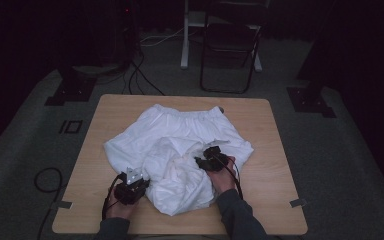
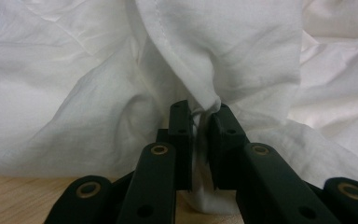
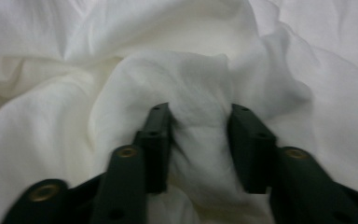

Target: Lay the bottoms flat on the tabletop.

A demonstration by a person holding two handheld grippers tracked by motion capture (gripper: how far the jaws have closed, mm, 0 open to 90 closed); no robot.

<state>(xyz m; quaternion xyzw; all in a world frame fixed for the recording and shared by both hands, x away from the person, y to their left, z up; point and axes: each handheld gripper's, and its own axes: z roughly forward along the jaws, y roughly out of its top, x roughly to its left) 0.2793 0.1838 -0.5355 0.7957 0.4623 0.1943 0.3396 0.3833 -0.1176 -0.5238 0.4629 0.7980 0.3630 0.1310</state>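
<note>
A crumpled white garment [image 1: 180, 135] with an elastic waistband at its far edge lies in the middle of the wooden table [image 1: 262, 125]. My left gripper [image 1: 141, 182] sits at the garment's near left edge. In the left gripper view it [image 2: 200, 117] is shut on a hemmed fold of the white cloth [image 2: 242, 56], just above the tabletop. My right gripper [image 1: 198, 161] rests on the garment's middle, pointing left. In the right gripper view [image 3: 198, 122] its jaws stand apart with a thick bunch of cloth [image 3: 196, 88] pressed between the pads.
Bare wood runs along the table's near edge and its right side. Behind the table stand a dark folding chair [image 1: 230, 47] and a white post [image 1: 185, 35]. Cables [image 1: 47, 180] lie on the grey carpet at the left.
</note>
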